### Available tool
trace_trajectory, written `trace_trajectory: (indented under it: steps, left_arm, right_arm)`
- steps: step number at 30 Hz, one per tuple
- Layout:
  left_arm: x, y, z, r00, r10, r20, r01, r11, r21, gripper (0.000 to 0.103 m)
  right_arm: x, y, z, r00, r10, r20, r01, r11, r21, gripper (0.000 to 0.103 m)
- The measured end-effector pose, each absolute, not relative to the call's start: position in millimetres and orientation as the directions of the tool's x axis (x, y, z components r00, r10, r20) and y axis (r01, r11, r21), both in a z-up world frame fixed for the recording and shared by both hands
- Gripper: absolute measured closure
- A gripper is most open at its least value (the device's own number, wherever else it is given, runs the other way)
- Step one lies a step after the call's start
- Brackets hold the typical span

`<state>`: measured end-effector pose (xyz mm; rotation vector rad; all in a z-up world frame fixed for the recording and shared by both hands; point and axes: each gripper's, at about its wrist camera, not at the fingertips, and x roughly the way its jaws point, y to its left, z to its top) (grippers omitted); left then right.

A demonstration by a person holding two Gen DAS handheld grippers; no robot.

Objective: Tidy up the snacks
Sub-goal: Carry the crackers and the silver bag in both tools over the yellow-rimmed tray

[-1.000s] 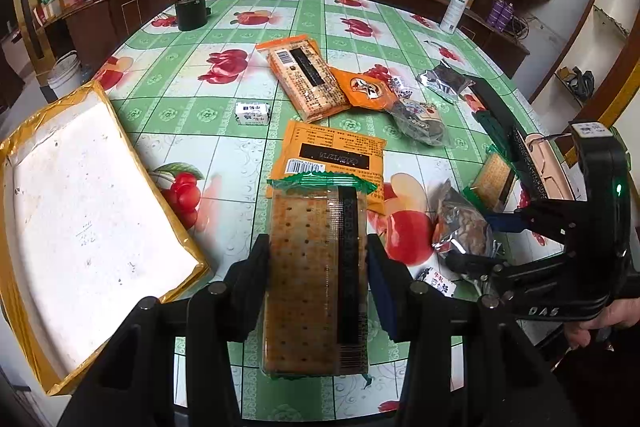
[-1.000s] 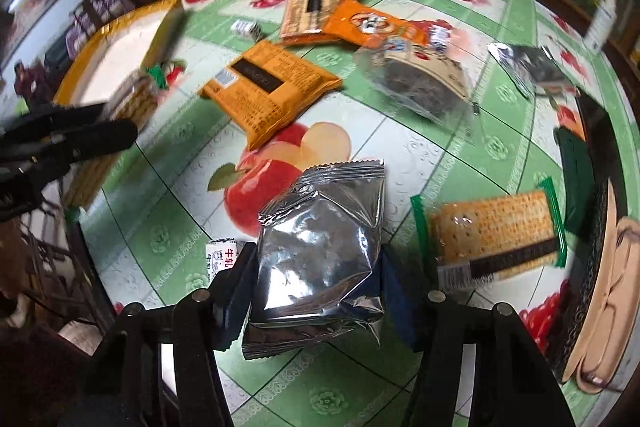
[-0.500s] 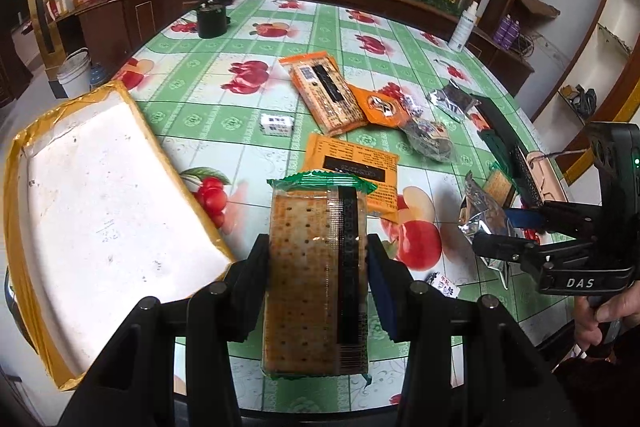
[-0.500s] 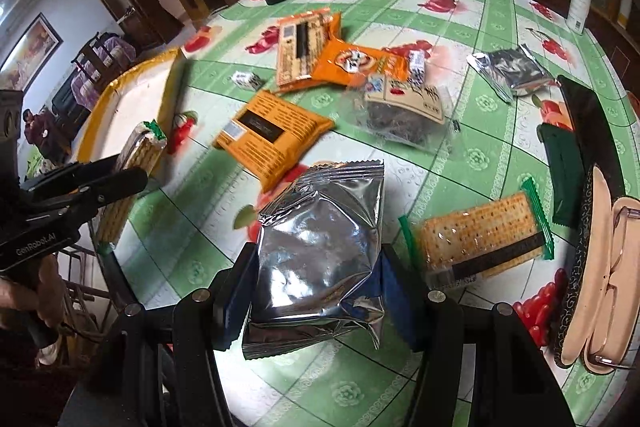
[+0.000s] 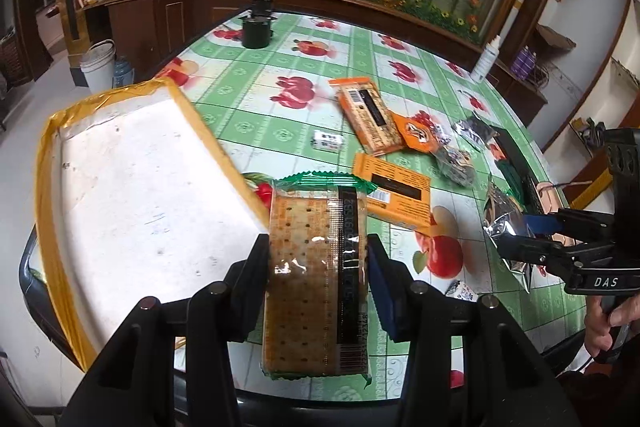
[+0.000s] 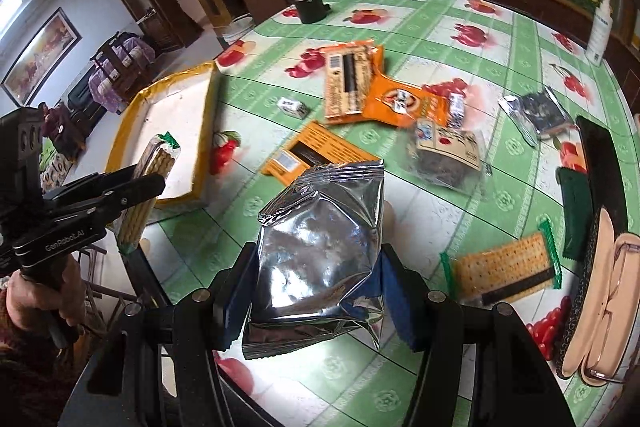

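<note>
Rectangular clear-wrapped cracker pack point(image 5: 316, 279): stiff, light, brittle; left hand-held gripper point(image 5: 318, 291) clamps its long sides. Crinkled silver foil pouch point(image 6: 320, 259): soft, probably slippery; right hand-held gripper point(image 6: 320, 291) pinches its lower half.

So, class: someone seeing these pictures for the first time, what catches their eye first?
Two held snacks fill the foreground: a cracker pack clamped in the left gripper, and a shiny silver pouch in the right gripper. Behind them, orange packets lie scattered on the green fruit-print tablecloth, beside a yellow-edged white tray.
</note>
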<state>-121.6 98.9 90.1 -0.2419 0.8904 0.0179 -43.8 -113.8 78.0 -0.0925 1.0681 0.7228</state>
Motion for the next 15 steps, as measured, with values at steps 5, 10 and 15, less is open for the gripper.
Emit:
trace_trajectory:
  steps: [5,10,15]
  left_arm:
    - [-129.5,111.6,91.9,0.641,-0.064,-0.765,-0.148,0.968,-0.205,0.057]
    - [-139.9,124.3,93.3,0.648,-0.039,-0.761,-0.183,0.961,-0.205,0.057]
    - [-151.7,138.1,96.2,0.652,-0.01,-0.758,-0.221,0.954,-0.202,0.057]
  right_arm:
    - [-48.1,-97.8,86.0,0.267,0.509,-0.819,-0.609,0.748,0.266,0.039]
    - [-52.0,-78.9,92.5,0.247,0.527,-0.813,-0.639,0.719,0.272,0.039]
    - [-54.3,-54.2,98.5,0.215,0.547,-0.809,-0.677,0.681,0.28,0.039]
